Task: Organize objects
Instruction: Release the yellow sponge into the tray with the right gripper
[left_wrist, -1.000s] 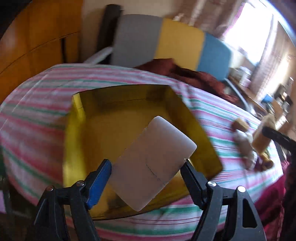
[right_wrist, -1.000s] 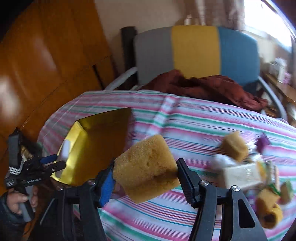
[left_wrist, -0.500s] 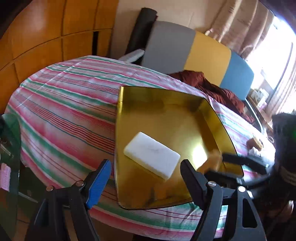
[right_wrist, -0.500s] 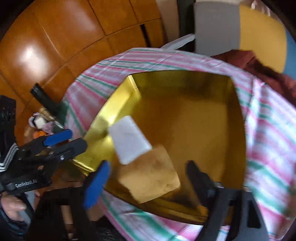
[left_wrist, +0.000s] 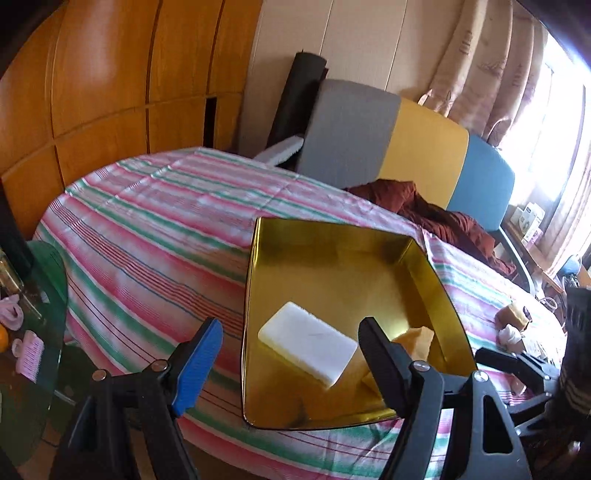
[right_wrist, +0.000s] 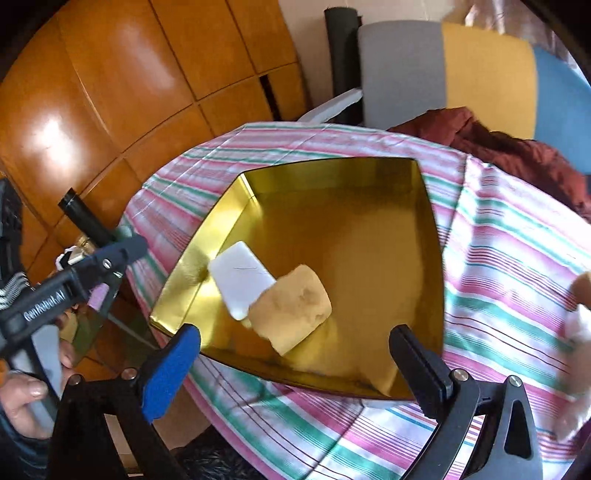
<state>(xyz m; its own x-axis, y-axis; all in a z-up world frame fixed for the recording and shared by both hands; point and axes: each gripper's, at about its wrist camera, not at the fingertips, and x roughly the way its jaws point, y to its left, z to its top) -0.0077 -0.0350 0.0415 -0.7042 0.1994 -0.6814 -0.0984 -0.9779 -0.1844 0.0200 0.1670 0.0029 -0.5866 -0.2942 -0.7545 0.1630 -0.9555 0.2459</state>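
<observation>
Sponge now lies in the gold tray against the white soap, freed by the right gripper, whose jaws are opening; left gripper gapes empty.

Both wrist views look steeply down, close over the shared gold tray, the right perhaps nearer.

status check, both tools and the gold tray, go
Left tool open, empty. Right tool opening, nothing between its fingers. White block and yellow sponge lie touching in gold tray. Nothing in the way.
</observation>
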